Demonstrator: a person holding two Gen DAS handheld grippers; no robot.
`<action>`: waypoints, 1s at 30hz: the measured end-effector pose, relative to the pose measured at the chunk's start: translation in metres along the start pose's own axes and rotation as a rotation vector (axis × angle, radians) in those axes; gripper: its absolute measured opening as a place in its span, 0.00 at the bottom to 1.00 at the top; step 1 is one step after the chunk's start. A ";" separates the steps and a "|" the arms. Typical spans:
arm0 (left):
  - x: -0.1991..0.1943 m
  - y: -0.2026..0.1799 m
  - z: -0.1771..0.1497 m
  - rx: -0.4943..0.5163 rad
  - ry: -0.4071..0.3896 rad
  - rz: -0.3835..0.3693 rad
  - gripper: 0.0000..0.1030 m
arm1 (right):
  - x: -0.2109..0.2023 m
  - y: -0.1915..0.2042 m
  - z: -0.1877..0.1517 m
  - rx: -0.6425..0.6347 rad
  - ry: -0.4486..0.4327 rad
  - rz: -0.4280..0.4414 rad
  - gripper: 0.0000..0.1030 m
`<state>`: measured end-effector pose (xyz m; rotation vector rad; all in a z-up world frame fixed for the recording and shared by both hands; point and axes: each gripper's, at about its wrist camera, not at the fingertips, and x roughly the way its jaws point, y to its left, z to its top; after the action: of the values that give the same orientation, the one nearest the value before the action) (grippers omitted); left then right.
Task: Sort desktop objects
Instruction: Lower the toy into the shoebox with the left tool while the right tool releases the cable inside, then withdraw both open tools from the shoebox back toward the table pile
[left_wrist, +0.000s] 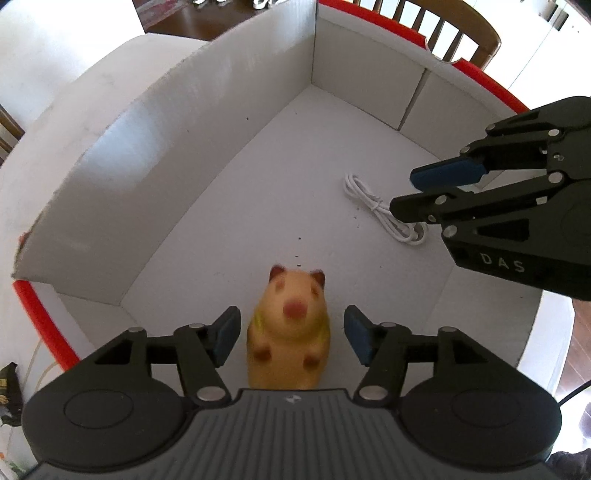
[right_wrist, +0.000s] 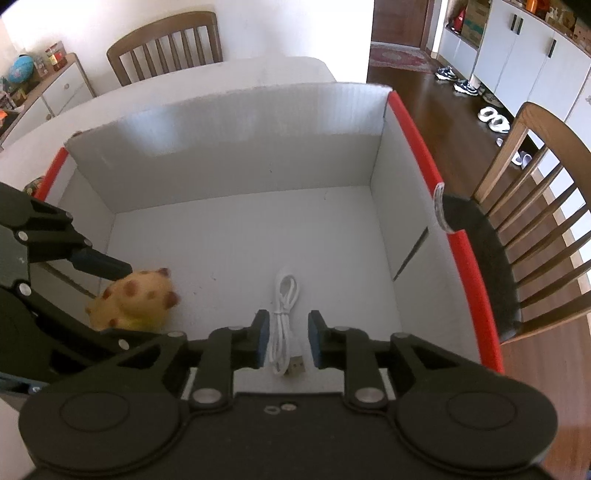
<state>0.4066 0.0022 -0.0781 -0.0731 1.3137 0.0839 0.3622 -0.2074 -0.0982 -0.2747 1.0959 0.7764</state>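
Now | left gripper parted around toy hamster, pads clear | right gripper slightly open astride white cable | both in box

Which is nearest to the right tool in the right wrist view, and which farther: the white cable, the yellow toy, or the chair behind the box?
1. White cable: lying between the right tool's open fingers on the box floor.
2. Yellow toy: to the left, at the left tool.
3. Chair behind the box: beyond the far wall, farthest.
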 end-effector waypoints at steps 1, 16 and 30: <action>-0.003 -0.001 -0.001 -0.004 -0.008 -0.005 0.59 | -0.003 0.000 -0.001 -0.003 -0.006 0.001 0.29; -0.054 -0.003 -0.027 -0.032 -0.158 -0.034 0.59 | -0.043 0.006 0.000 -0.032 -0.058 0.075 0.45; -0.102 -0.017 -0.062 -0.042 -0.291 -0.027 0.59 | -0.082 0.020 -0.011 -0.037 -0.118 0.131 0.65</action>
<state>0.3226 -0.0227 0.0047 -0.1102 1.0202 0.0956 0.3220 -0.2350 -0.0280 -0.1873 0.9959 0.9196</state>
